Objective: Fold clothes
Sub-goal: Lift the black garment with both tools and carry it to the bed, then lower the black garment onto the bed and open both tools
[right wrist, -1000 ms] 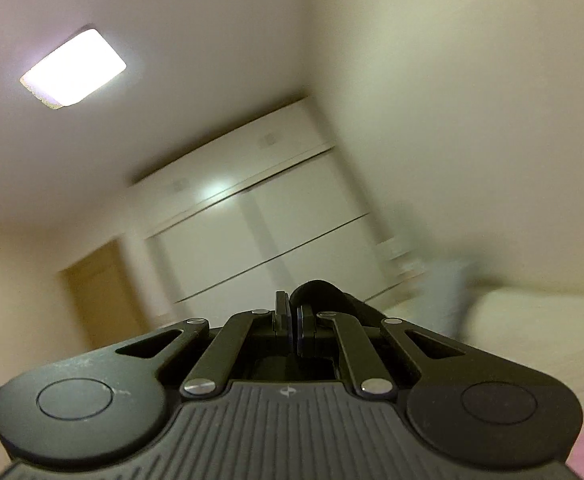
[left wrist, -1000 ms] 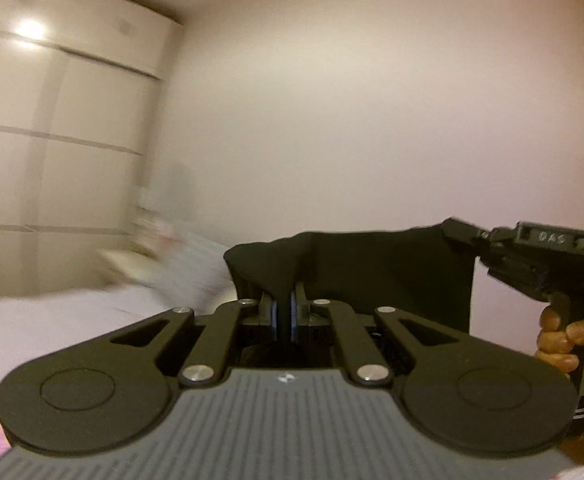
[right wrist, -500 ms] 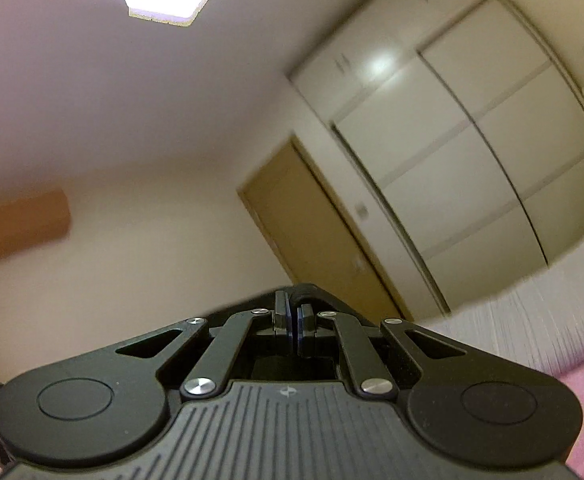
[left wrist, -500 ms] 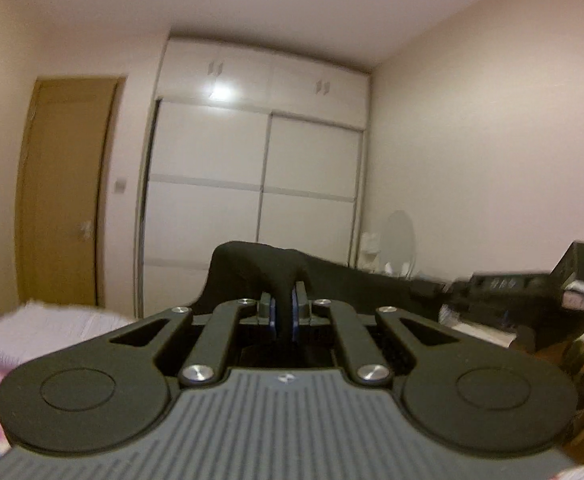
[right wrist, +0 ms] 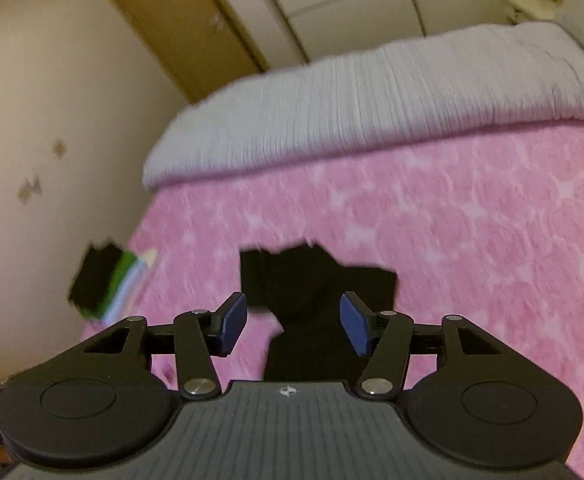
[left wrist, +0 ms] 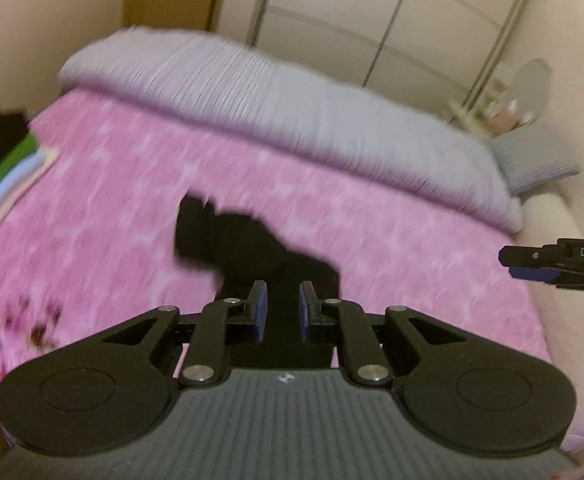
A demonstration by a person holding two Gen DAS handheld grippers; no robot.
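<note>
A black garment (left wrist: 248, 240) lies crumpled on the pink bedspread (left wrist: 112, 208), blurred by motion. My left gripper (left wrist: 283, 312) is open above its near part, with black cloth showing between the blue pads. In the right wrist view the black garment (right wrist: 315, 280) lies below my right gripper (right wrist: 293, 322), which is wide open. My right gripper also shows at the right edge of the left wrist view (left wrist: 531, 266).
A stack of folded clothes (left wrist: 4, 168), black and green on top, sits at the bed's left side; it also shows in the right wrist view (right wrist: 108, 284). A grey ribbed blanket (left wrist: 272, 96) lies across the far side. A grey pillow (left wrist: 531, 160), wardrobe and door stand beyond.
Both grippers swung down from facing the walls and ceiling to facing the bed. Both were shut on the black garment and are now open; the garment lies on the bedspread.
</note>
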